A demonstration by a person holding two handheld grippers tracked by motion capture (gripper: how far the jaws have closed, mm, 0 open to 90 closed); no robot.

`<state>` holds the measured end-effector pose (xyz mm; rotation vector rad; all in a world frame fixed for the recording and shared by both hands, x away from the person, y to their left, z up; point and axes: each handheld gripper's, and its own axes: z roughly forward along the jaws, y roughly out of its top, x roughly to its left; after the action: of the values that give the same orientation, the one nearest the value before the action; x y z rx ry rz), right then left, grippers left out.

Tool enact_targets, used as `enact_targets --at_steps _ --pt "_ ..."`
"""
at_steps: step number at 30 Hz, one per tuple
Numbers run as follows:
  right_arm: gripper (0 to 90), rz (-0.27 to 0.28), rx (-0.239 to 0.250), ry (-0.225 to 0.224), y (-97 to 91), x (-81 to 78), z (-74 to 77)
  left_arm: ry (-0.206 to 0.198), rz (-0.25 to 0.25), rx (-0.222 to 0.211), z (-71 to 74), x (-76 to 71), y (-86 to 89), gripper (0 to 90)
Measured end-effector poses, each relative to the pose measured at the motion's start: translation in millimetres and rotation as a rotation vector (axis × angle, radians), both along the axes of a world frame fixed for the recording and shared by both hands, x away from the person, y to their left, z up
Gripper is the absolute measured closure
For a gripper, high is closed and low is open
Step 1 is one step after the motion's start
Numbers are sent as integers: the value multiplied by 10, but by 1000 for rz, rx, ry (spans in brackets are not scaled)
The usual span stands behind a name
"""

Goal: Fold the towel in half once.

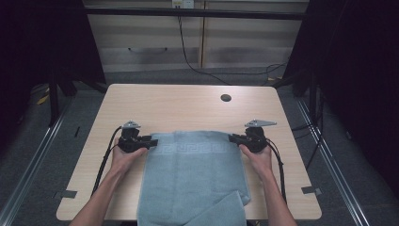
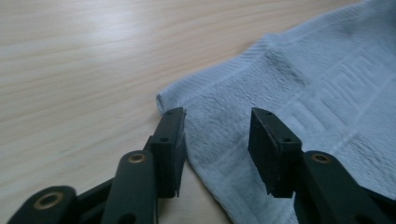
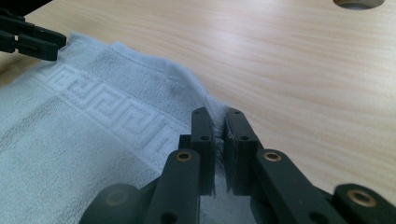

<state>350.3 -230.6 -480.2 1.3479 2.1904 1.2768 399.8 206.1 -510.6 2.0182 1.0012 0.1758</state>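
Observation:
A light blue towel (image 1: 193,174) with a key-pattern band lies flat on the wooden table (image 1: 179,103), and its near end hangs over the front edge. At the far left corner my left gripper (image 1: 153,141) is open. In the left gripper view its jaws stand apart over the towel (image 2: 303,79) corner and the left gripper (image 2: 217,116) pads do not press on it. My right gripper (image 1: 233,138) is at the far right corner. In the right gripper view the right gripper (image 3: 218,114) is shut on a pinched fold of the towel (image 3: 70,140). The left gripper (image 3: 32,39) also shows at the top left of that view.
A round cable hole (image 1: 226,98) sits in the table's far right part, also seen as the hole (image 3: 357,3) in the right gripper view. Bare wood lies beyond the towel and to both sides. Dark frames and cables stand around the table.

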Motion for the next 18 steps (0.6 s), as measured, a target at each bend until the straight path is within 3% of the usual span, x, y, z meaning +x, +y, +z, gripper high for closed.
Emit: enact_targets --at_steps 4,7,10,12,14,18 --pt "842 -6 -1 3 -63 -58 -25 -18 -3 48 11 -20 -20 806" --pt "842 -16 9 2 -110 -74 -7 -3 0 42 15 -32 -35 874" --pt "843 -17 13 -7 -125 -83 29 19 18 8 12 -38 -11 884" --pt "843 -15 11 -12 -128 -83 66 31 28 -44 39 -33 56 887" --pt "843 -13 14 -27 -134 -77 118 22 34 -101 119 -36 116 887" --pt "844 -17 27 -53 -143 -61 248 -17 37 -156 349 -33 178 888"
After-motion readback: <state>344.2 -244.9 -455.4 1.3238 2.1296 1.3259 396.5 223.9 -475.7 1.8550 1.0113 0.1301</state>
